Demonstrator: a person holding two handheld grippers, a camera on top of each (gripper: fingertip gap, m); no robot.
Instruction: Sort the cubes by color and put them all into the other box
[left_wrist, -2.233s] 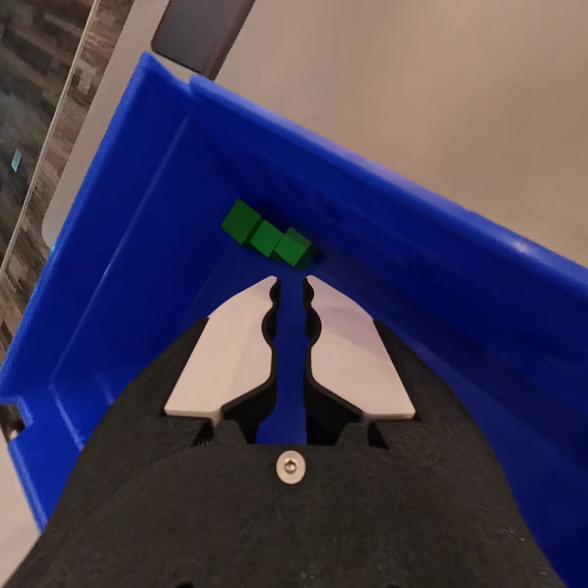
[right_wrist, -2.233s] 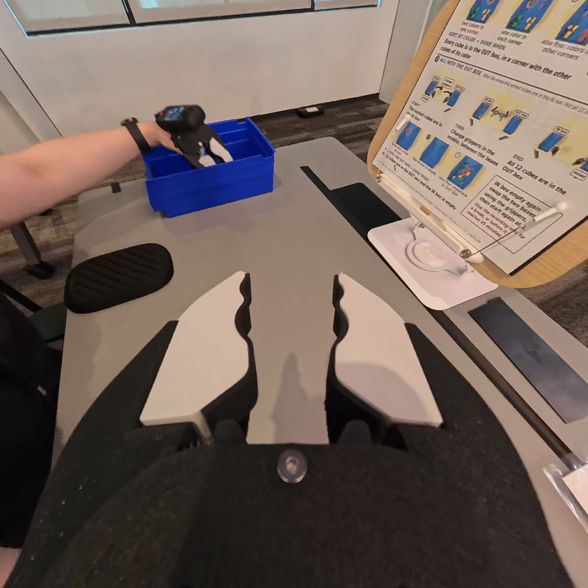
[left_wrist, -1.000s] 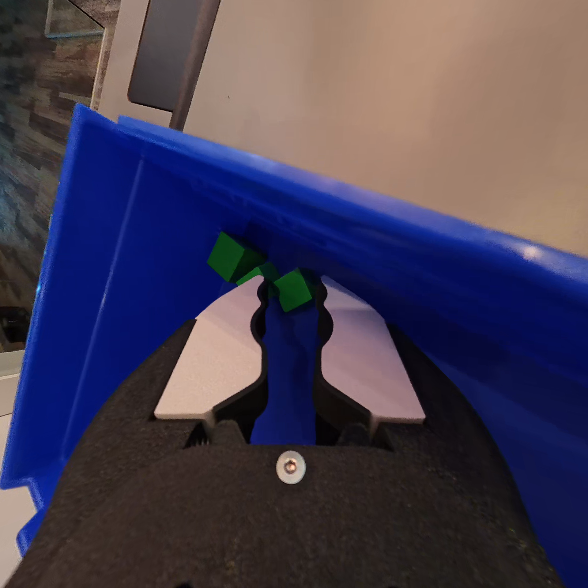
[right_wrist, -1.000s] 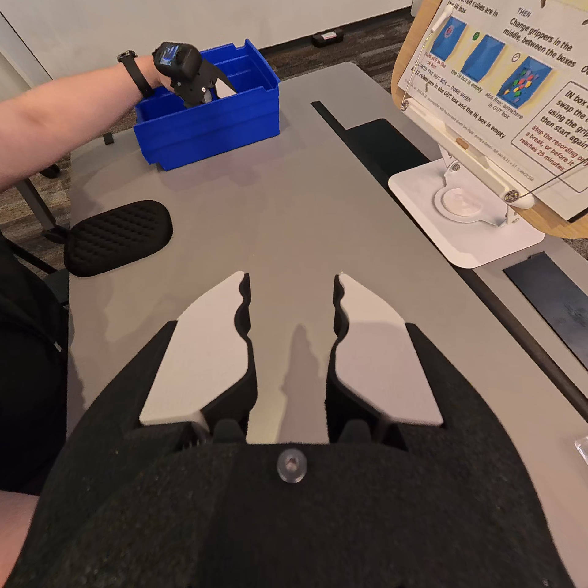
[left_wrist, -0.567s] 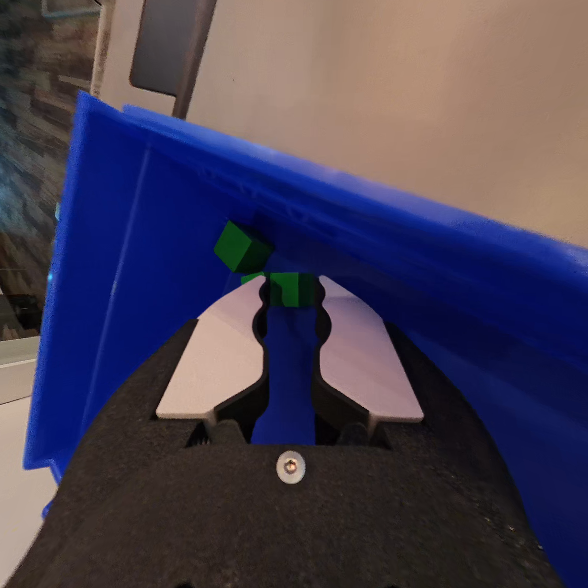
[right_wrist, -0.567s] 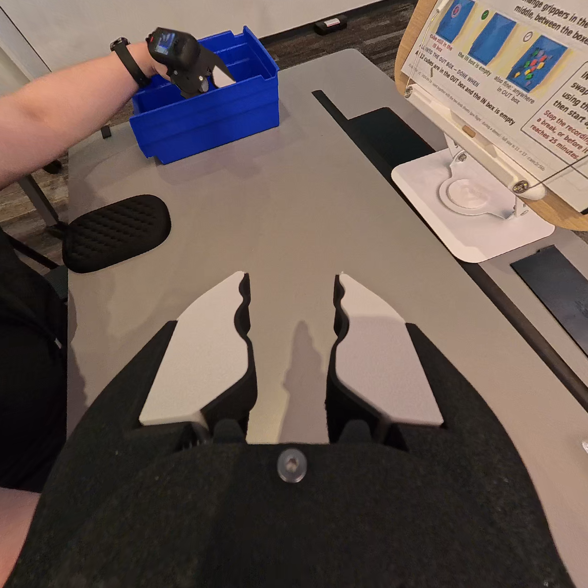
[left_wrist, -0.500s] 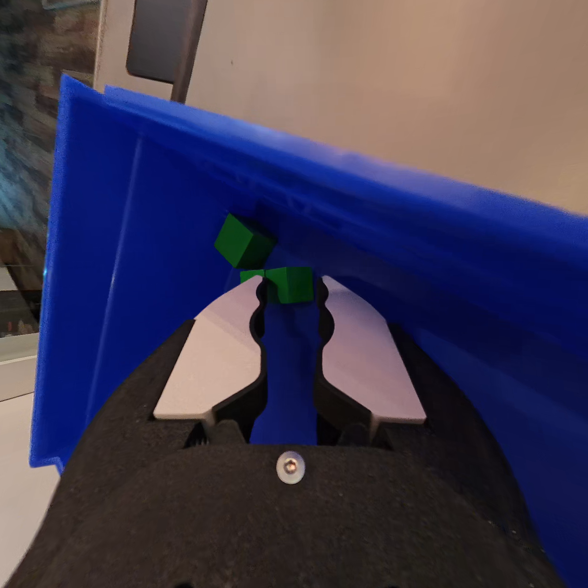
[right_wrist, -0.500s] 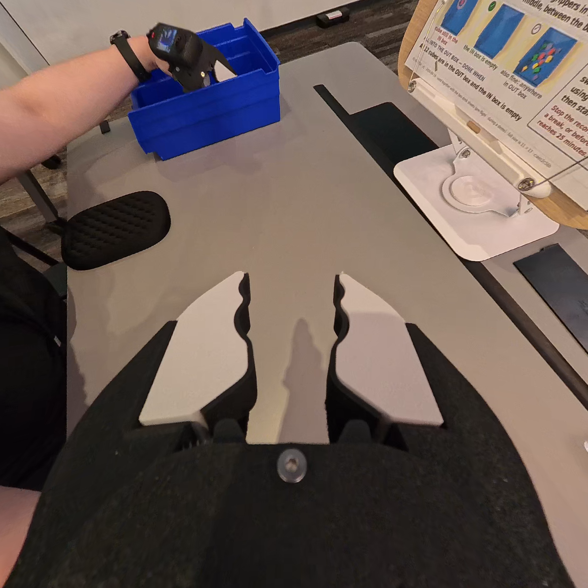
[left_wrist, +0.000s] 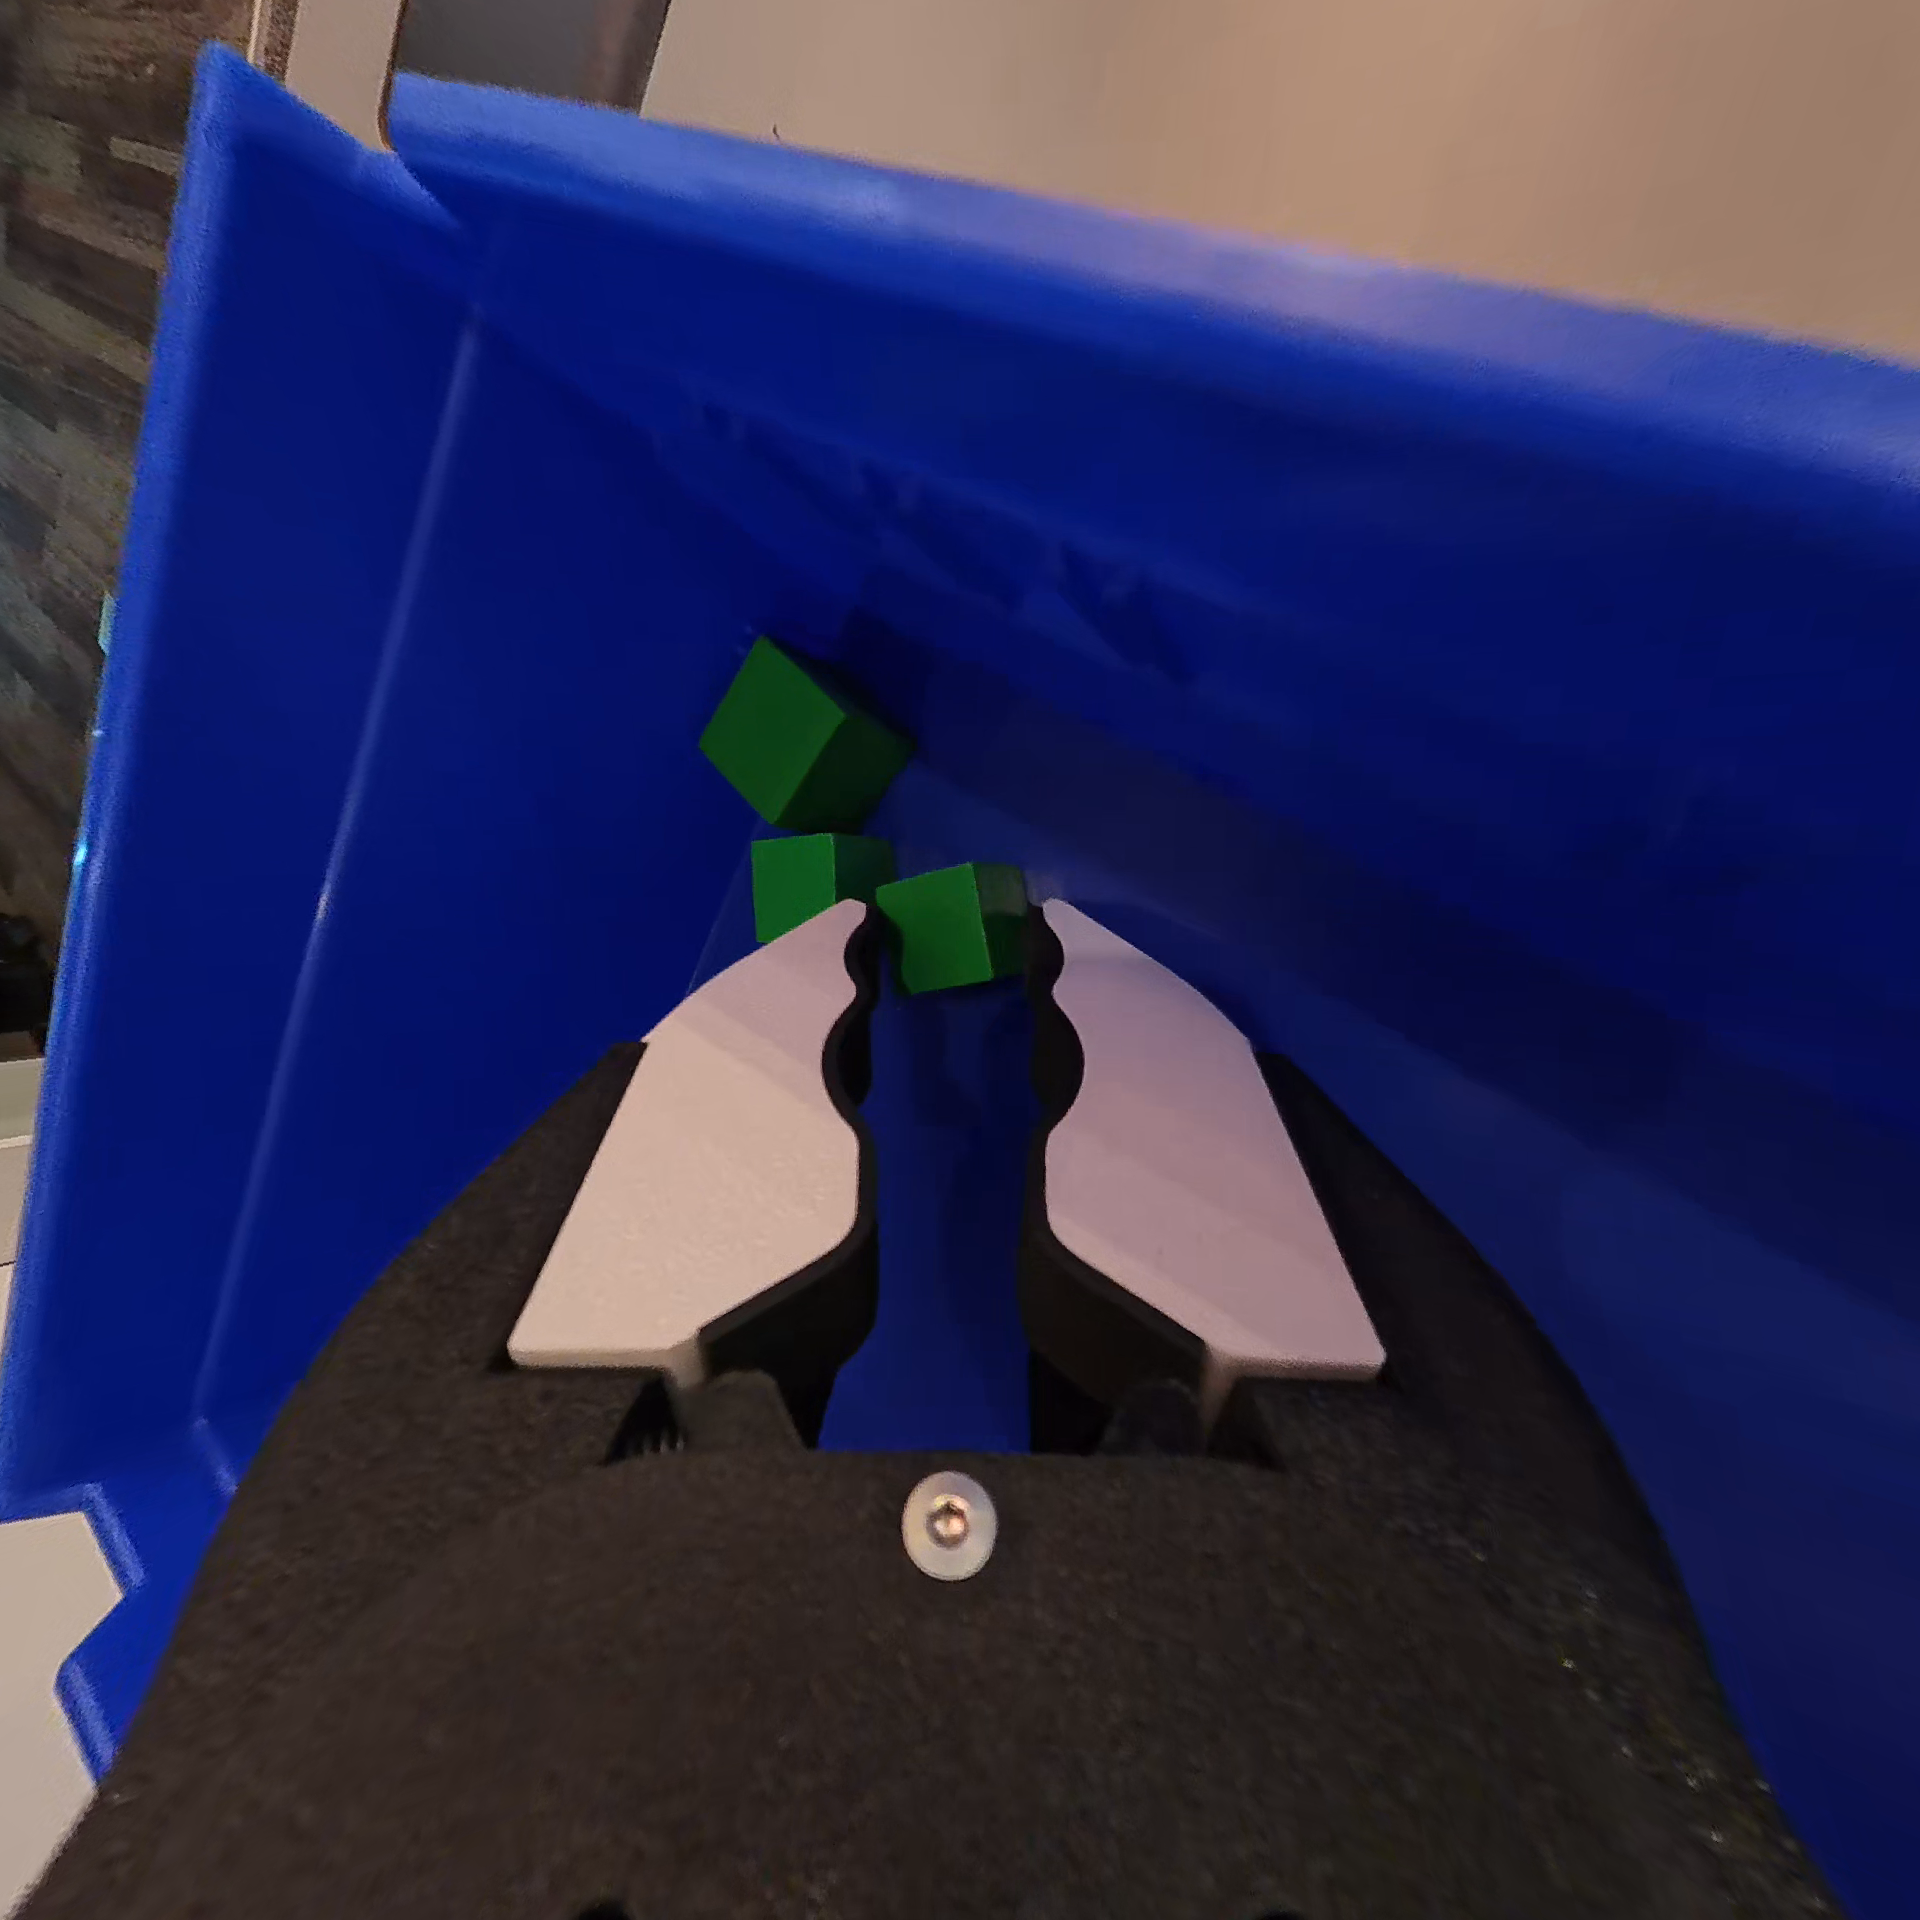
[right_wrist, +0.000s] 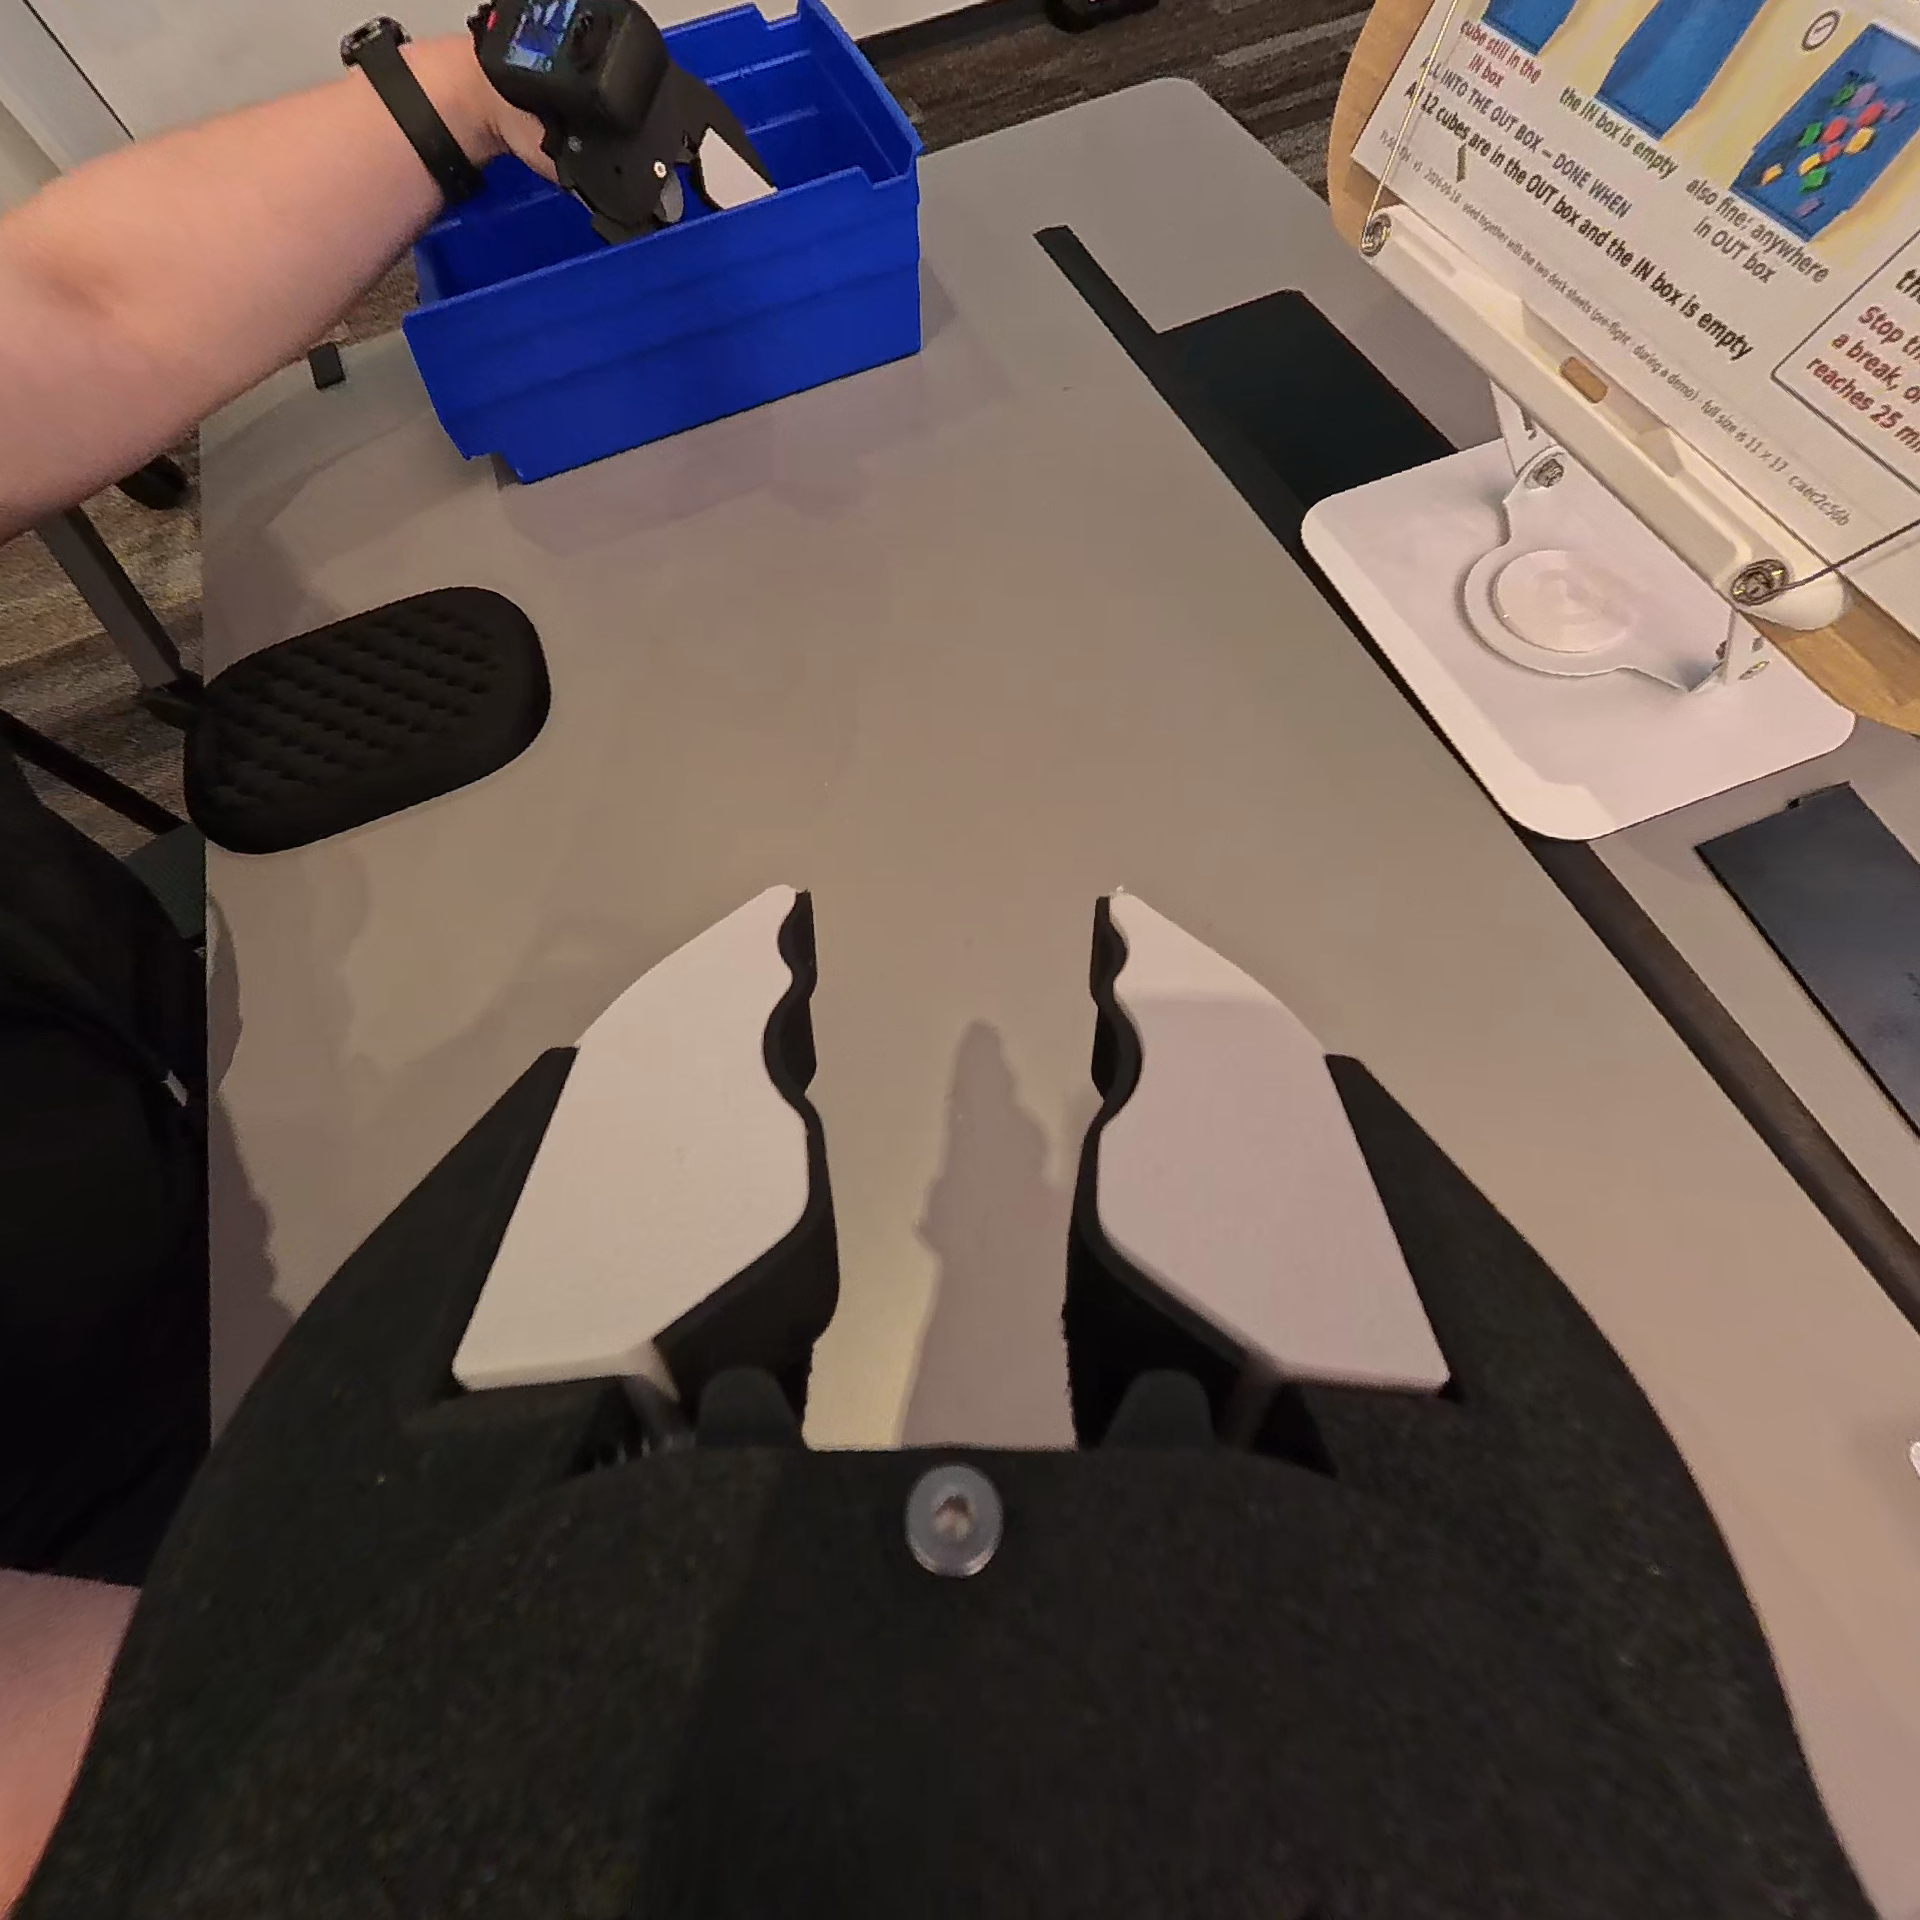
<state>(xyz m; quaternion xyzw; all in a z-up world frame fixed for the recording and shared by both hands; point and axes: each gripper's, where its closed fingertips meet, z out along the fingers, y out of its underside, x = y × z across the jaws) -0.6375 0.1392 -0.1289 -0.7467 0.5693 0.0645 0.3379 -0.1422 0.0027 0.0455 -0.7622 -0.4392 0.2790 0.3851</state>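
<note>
Grey table (right_wrist: 987, 644): your left gripper (left_wrist: 951, 914) dips into the blue box (left_wrist: 1351, 582), seemingly pinching a green cube (left_wrist: 940, 935); right gripper (right_wrist: 954, 904) hovers, jaws apart, empty.

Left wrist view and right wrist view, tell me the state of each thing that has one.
Left claw: shut on held green cube.
Right claw: open, empty, above the table.
Two other green cubes: loose in the corner.
Blue box: upright on table.
</note>
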